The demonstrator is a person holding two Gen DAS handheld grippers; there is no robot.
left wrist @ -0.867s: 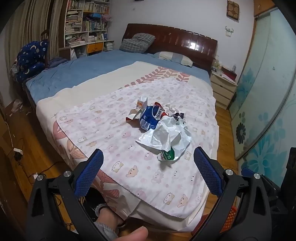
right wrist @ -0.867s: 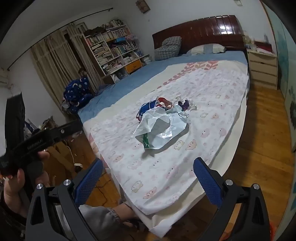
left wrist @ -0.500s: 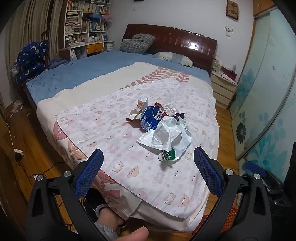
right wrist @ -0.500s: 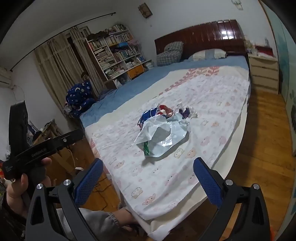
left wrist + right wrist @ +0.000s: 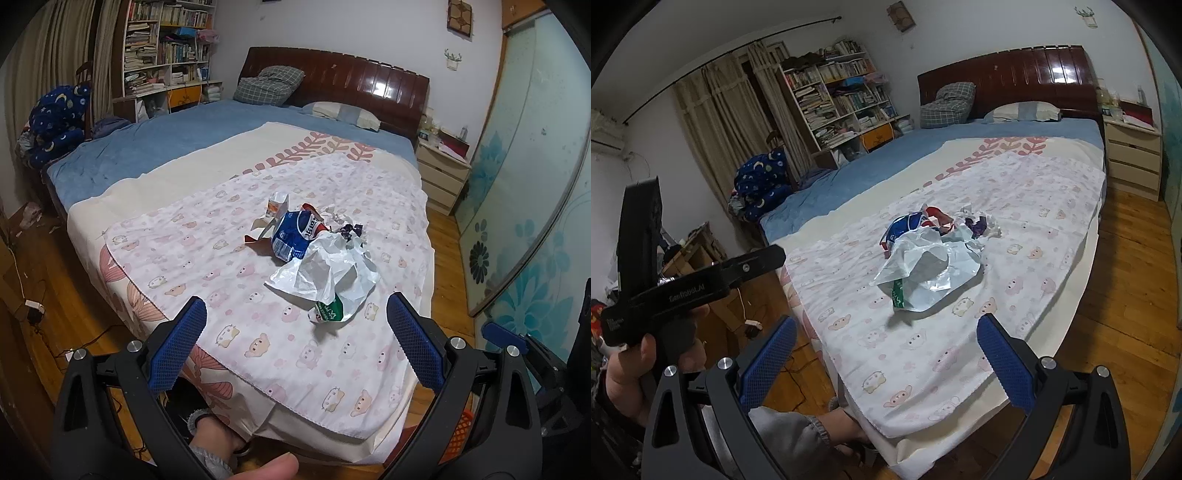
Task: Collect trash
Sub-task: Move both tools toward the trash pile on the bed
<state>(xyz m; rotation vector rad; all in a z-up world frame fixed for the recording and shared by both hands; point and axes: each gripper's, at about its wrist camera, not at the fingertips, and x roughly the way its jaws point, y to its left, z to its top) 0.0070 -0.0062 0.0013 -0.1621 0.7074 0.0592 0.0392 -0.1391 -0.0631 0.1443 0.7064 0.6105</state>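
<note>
both the left gripper (image 5: 295, 338) and right gripper (image 5: 884, 341), jaws apart and empty, face the white plastic bag (image 5: 327, 267) ahead; a shallow pinch could slip off its thin film.

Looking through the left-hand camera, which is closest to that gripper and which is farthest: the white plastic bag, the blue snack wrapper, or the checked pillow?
1. White plastic bag: nearest the left gripper, slightly to the right.
2. Blue snack wrapper: just behind the bag, mid-bed.
3. Checked pillow: farthest, against the headboard.
</note>
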